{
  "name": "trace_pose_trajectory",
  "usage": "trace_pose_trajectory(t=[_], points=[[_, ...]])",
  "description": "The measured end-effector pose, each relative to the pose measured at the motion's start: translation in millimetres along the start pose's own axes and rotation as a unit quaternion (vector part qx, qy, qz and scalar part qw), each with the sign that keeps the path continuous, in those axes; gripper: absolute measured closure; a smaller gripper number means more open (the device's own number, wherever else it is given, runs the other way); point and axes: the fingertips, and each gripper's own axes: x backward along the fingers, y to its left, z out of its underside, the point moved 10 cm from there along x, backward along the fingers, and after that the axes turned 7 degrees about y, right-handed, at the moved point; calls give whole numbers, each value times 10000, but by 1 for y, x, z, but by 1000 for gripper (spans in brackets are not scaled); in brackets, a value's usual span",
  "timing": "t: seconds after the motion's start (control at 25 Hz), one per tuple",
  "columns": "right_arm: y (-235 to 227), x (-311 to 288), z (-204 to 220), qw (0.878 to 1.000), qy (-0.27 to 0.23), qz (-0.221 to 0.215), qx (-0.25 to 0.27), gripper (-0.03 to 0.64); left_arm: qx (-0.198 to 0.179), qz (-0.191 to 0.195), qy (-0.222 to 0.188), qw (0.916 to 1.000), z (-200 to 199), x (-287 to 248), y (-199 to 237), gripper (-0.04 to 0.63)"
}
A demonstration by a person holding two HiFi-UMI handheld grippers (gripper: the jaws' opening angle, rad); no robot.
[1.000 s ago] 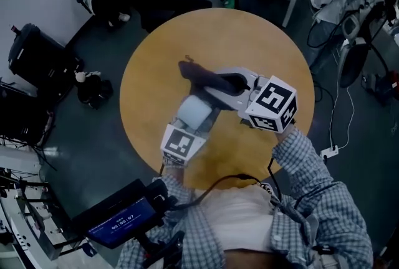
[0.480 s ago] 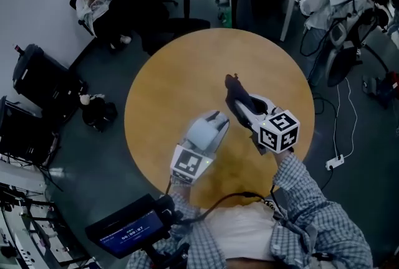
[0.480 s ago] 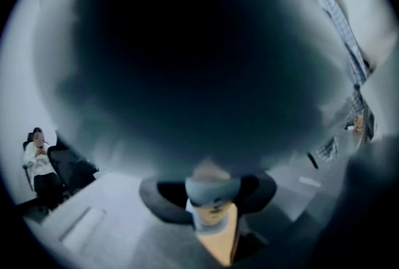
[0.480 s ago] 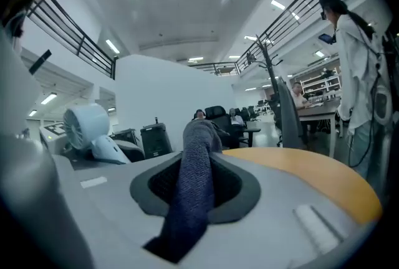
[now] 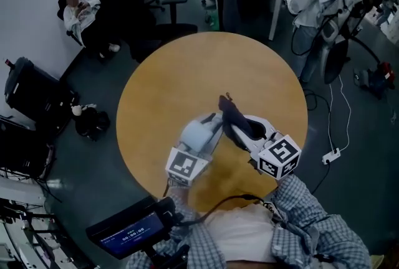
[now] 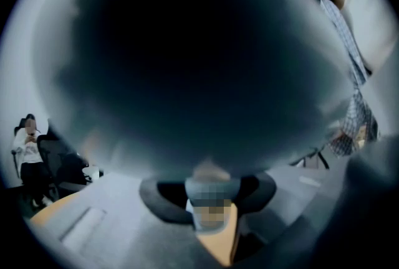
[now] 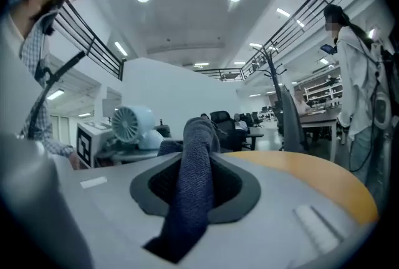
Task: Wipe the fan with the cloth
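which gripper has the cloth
The right gripper: it is shut on the dark blue cloth, which hangs out between its pads. The left gripper holds the pale blue fan instead.

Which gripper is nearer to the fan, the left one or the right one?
Left. The left gripper holds the fan between its jaws. The right gripper, shut on the cloth, is beside the fan, on its right in the head view.

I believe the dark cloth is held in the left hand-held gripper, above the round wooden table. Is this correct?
Not quite. The dark cloth is held in the right hand-held gripper, above the round wooden table. The right gripper view shows it clamped between that gripper's jaws. The left hand-held gripper holds the fan.
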Motion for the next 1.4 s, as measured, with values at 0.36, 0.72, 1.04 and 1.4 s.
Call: trace_pose_trajectory(t=[0.36,0.72,1.04,1.4], points=[[-42,-7,48,9931,943,694,-28,529,119,176,615,9979,36,-11,-1,469],[-58,-18,93,9878,1429,573,-254,528,358,213,1219,9917,100,-25,2,469],[-61,-39,138,9795,1954,385,-307,528,475,316,1660,9845,143,-33,0,469],[-63,-61,155,9669,2481,540,243,525,473,386,1808,9816,157,-44,7,469]])
